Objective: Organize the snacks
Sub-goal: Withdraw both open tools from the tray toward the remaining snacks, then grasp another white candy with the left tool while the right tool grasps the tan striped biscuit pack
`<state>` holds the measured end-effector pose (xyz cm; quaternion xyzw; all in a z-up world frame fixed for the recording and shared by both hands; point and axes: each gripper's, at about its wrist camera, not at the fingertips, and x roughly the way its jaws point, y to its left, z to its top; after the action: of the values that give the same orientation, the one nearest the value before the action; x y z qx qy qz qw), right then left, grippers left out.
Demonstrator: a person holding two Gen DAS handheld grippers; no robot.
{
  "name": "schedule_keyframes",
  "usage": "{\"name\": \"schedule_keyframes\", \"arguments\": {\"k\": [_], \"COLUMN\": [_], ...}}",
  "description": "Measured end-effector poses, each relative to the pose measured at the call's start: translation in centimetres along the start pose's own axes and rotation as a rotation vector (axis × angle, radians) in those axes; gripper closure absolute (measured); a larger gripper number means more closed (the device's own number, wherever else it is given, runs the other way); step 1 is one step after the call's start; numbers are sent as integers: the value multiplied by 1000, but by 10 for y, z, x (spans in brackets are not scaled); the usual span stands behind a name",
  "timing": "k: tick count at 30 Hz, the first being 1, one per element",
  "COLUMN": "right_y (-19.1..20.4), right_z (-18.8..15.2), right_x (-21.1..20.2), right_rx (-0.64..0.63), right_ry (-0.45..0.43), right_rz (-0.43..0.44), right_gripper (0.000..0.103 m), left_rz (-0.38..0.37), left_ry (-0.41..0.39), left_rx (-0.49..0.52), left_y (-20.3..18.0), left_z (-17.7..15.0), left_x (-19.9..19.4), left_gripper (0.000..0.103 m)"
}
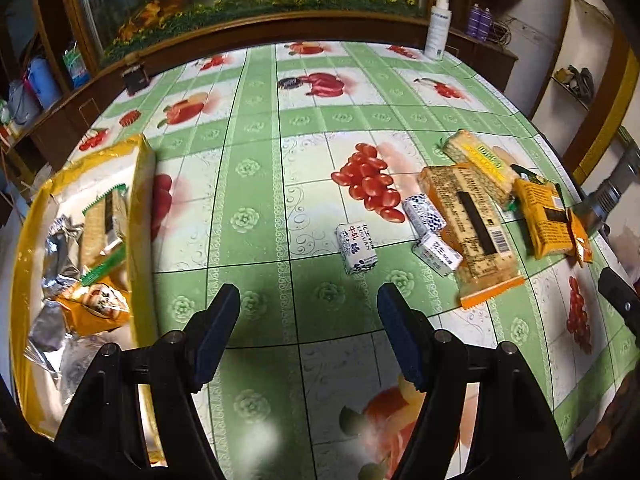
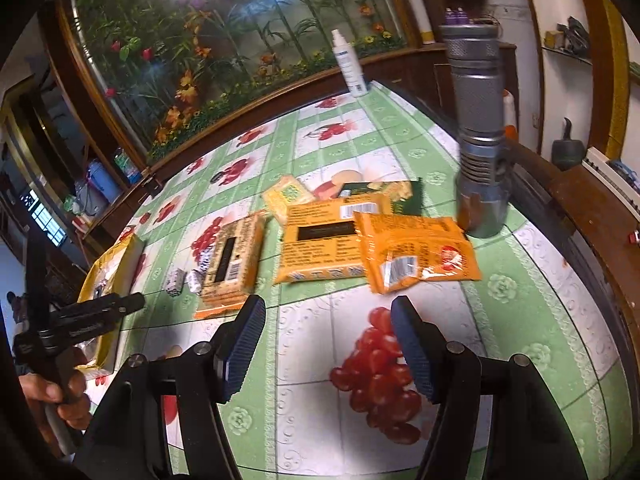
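Left tool wide, empty | right tool apart, empty | candy "牛轧"

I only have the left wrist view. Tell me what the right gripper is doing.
Observer: The right gripper is open and empty, above the green fruit-print tablecloth, short of the crinkled orange foil packet.
Operator: Report what that grey thing at my right edge is.
Observer: A grey knurled metal flashlight, standing upright just beyond that packet, near the table's edge.
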<state>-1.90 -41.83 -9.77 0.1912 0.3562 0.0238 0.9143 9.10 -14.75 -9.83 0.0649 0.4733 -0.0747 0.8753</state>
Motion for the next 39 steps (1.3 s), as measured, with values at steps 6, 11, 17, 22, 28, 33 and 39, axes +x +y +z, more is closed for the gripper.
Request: {"name": "schedule_keyframes", "arguments": {"k": [6, 11, 17, 22, 28, 33, 39], "right_y": [45, 73, 89, 95, 96, 95, 83], "right_z": [14, 24, 29, 31, 32, 33, 42], "right_x": [32, 73, 104, 121, 125, 124, 109], "right_rx": [-110, -158, -202, -248, -256, -248, -199], "right_ry": [31, 93, 148, 184, 185, 175, 125], "right_rz": [78, 87, 81, 32, 34, 39, 17], "right_gripper": [37, 44, 47, 47, 47, 50, 102], "left_rz": [-13, -15, -45, -58, -78, -76, -73], "left_ry": [19, 29, 43, 26, -12, -28, -26], "left_rx": [-7, 17, 37, 53, 97, 145, 146], "left_y": [-6, -16, -17, -13, -8, -17, -17], "left_z": [13, 22, 23, 25, 23, 20, 17], "left_x": [18, 30, 42, 47, 44, 40, 37], "left_gripper": [32, 32, 32, 32, 58, 87, 87]}}
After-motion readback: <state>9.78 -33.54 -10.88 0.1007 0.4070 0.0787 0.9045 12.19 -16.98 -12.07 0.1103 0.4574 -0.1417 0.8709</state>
